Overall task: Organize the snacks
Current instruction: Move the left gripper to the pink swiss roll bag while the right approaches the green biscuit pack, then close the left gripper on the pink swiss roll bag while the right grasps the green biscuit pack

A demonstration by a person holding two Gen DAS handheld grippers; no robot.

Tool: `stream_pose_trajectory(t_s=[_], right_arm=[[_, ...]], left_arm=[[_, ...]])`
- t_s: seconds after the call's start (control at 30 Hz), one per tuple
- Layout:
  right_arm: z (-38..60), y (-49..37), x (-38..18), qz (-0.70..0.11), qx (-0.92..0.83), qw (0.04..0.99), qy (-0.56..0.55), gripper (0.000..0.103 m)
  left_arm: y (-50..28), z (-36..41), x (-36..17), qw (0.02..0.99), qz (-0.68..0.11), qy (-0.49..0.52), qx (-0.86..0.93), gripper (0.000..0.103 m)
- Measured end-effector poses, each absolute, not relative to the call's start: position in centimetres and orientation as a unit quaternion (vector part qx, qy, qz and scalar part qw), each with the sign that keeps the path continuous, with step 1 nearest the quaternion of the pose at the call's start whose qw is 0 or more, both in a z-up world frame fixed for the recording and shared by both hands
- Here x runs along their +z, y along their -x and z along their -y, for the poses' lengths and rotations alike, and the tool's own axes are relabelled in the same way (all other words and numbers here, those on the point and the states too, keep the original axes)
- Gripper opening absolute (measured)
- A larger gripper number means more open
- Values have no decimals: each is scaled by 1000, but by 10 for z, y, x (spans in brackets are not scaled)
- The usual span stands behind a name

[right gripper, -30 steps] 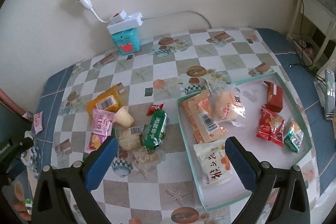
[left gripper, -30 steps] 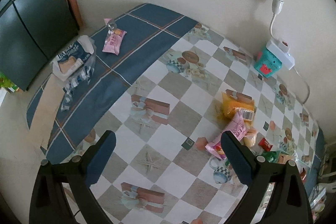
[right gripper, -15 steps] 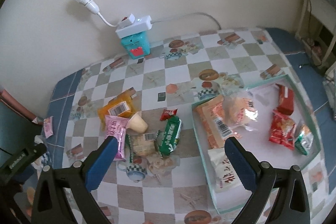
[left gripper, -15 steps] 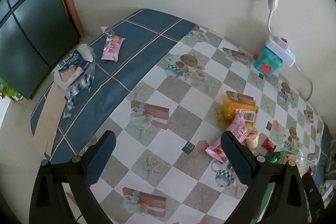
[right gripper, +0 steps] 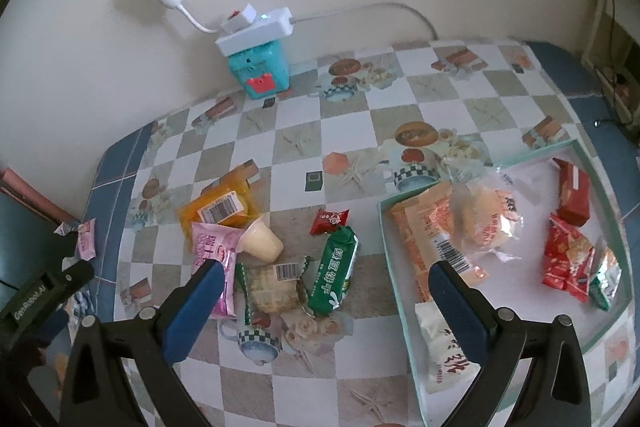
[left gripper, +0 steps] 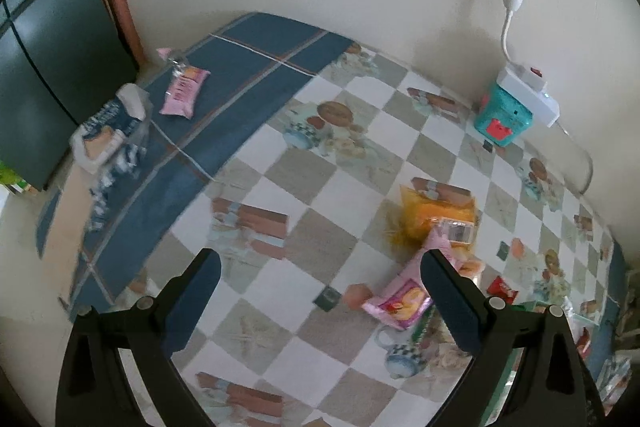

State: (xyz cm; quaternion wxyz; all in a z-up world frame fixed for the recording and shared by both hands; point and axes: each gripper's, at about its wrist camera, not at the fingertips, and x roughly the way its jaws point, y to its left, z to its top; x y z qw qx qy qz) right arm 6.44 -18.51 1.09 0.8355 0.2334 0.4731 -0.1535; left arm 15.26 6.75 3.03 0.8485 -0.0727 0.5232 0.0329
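Observation:
A heap of loose snacks lies on the checked tablecloth: an orange packet (right gripper: 220,207), a pink packet (right gripper: 210,259), a jelly cup (right gripper: 262,245), a small red candy (right gripper: 330,220), a green bar (right gripper: 338,273) and a brown packet (right gripper: 276,285). A teal-rimmed tray (right gripper: 390,239) at the right holds several snacks. My right gripper (right gripper: 322,287) is open and empty above the heap. My left gripper (left gripper: 320,273) is open and empty over the table, left of the orange packet (left gripper: 436,213) and pink packet (left gripper: 400,301).
A teal box (right gripper: 260,69) with a white power strip and bulb socket stands against the wall. A small pink packet (left gripper: 184,91) and an opened blue-white bag (left gripper: 108,129) lie on the blue border at the table's far left, beside a dark cabinet (left gripper: 44,67).
Both grippers stayed open and empty. The right view shifted left, so the loose heap now lies between its fingers. The left view swung slightly, bringing the heap nearer its right finger.

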Motion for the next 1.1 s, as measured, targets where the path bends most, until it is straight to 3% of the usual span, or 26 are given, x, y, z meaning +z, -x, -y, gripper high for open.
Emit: stream_pose_trajectory(t_s=[0.23, 0.8, 1.1], right_arm=[[185, -72, -12, -503, -145, 819, -234, 103], [195, -86, -39, -509, -168, 815, -221, 103], [192, -91, -51, -516, -153, 815, -217, 80]], left_arm=[[-161, -48, 11, 847, -526, 84, -2, 100], [-172, 12, -40, 835, -548, -38, -27, 100], [-174, 34, -52, 826, -555, -94, -32, 100]])
